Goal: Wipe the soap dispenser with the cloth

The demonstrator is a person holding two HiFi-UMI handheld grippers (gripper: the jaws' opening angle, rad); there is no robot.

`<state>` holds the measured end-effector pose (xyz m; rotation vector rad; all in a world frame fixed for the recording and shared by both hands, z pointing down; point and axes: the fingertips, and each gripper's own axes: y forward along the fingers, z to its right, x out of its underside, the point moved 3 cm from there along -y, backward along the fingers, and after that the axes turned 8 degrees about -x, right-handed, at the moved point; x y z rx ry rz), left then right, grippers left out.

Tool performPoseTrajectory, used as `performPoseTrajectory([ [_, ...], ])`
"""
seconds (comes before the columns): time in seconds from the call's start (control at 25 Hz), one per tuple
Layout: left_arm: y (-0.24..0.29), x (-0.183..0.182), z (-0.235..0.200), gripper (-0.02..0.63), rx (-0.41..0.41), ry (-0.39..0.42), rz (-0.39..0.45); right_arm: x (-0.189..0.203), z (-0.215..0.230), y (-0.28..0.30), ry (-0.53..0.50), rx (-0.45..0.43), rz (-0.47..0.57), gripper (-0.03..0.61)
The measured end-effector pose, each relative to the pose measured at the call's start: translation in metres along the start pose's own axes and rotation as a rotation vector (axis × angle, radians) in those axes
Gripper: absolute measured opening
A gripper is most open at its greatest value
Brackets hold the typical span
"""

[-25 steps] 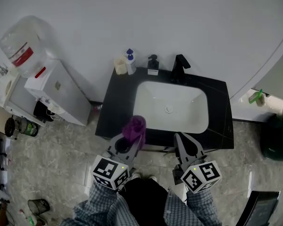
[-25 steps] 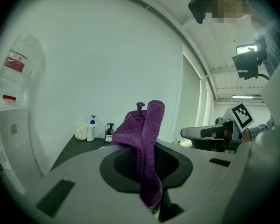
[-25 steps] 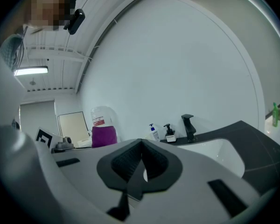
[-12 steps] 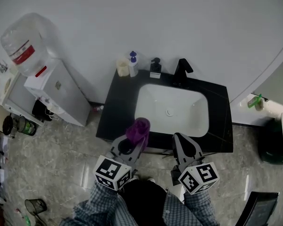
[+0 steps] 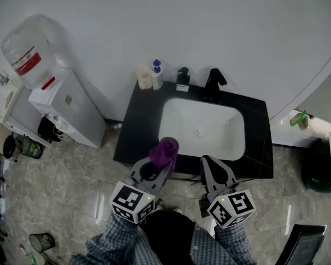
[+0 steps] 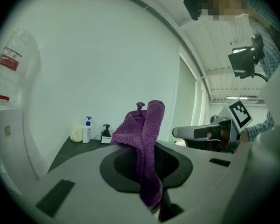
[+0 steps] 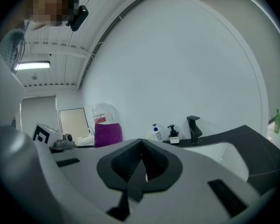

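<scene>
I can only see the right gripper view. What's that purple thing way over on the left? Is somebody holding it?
Observer: That's a purple knitted cloth. The left gripper has its fingers shut on it, and the cloth sticks out past them.
Operator: Is it close to the soap yet?
Observer: No. The head view shows the cloth at the front edge of the black counter, while the black pump soap dispenser stands along its back edge.

Two tongs (image 5: 159, 169) (image 5: 211, 162), one cloth (image 5: 164, 150), one soap dispenser (image 5: 182, 78) (two other containers (image 5: 156, 75) (image 5: 145, 78) beside it).
</scene>
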<state>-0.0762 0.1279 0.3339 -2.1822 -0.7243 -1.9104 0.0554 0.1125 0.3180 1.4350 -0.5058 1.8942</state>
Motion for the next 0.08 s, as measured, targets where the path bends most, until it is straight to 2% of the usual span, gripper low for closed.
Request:
performPoseTrajectory([
  [0.08,0.0,-0.0014,0.001,0.057,0.005,-0.001,0.004,0.0009,-0.0005,0.0004,0.005,0.002,0.0,0.018],
])
